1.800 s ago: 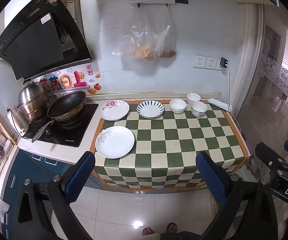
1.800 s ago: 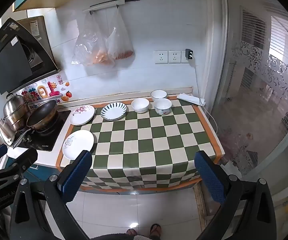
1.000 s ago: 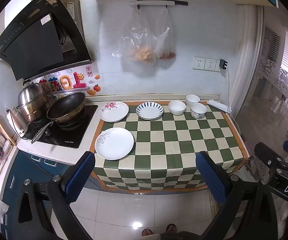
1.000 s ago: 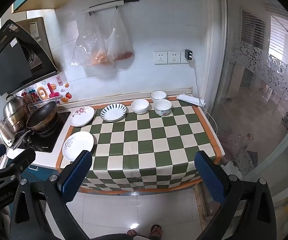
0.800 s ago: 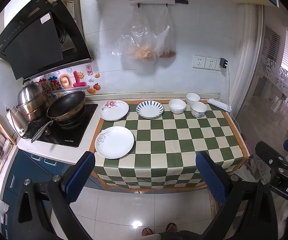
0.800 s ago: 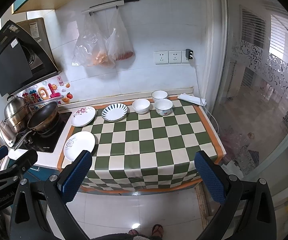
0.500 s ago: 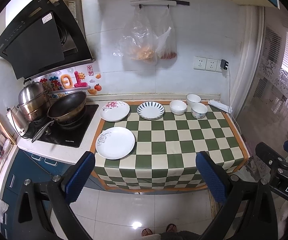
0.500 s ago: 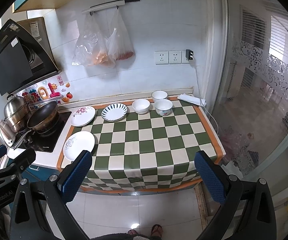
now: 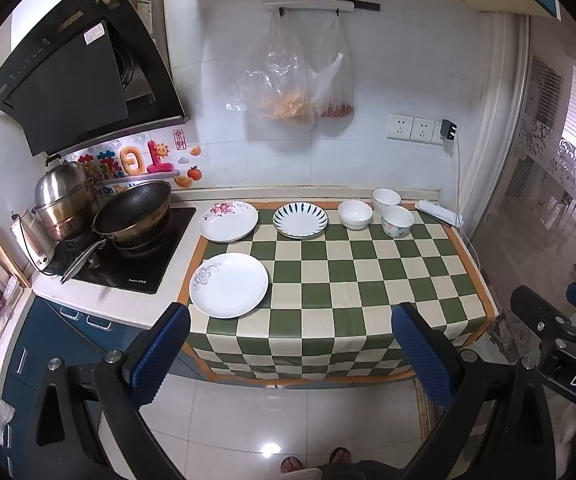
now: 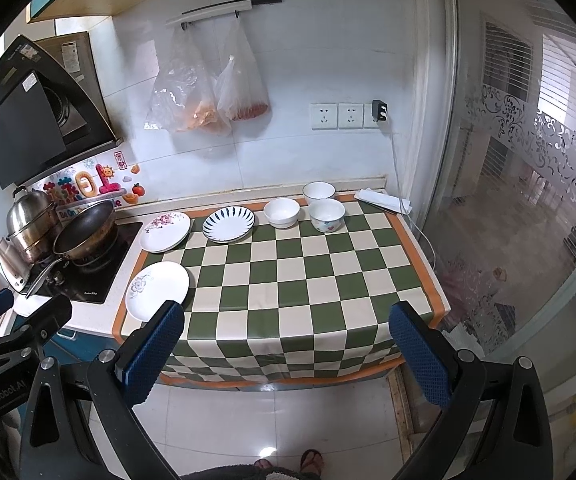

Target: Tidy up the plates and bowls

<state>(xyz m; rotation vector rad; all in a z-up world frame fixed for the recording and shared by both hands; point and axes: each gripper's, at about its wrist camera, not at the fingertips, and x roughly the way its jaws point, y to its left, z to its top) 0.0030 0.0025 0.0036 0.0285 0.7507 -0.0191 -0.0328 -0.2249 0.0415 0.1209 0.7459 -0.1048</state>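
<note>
Almost nothing has moved since the earlier frames: both views have only drifted slightly, and all the crockery sits where it did. Nearest the cameras, the left gripper [image 9: 289, 346] and the right gripper [image 10: 286, 342] hang over the floor in front of the counter, well short of it, each with its blue pads spread wide and nothing between them.

Past them lies the checkered cloth [image 9: 351, 280]. At its near left corner rests 1 large white plate [image 9: 228, 284] with a faint grey flower, its left rim reaching over the cloth's orange border. Along the far edge stand, left to right, a pink-flowered plate [image 9: 228, 221], a blue-striped plate [image 9: 300, 220], a plain white bowl [image 9: 354, 214], a patterned bowl [image 9: 397, 221] and, behind these 2, a taller white bowl [image 9: 386, 199]. Left of the cloth a wok [image 9: 134, 212] and a steel pot [image 9: 64, 200] sit on the hob.

By my judgement nothing has been sorted yet: 3 plates and 3 bowls all lie apart. They look like glazed ceramic, so stiff, fairly heavy, slick and breakable. A plate is probably best pinched at its raised rim, 1 pad above and 1 below; a bowl at its wall, 1 pad inside. Setting 1 piece onto another calls for a slow, level lowering.
</note>
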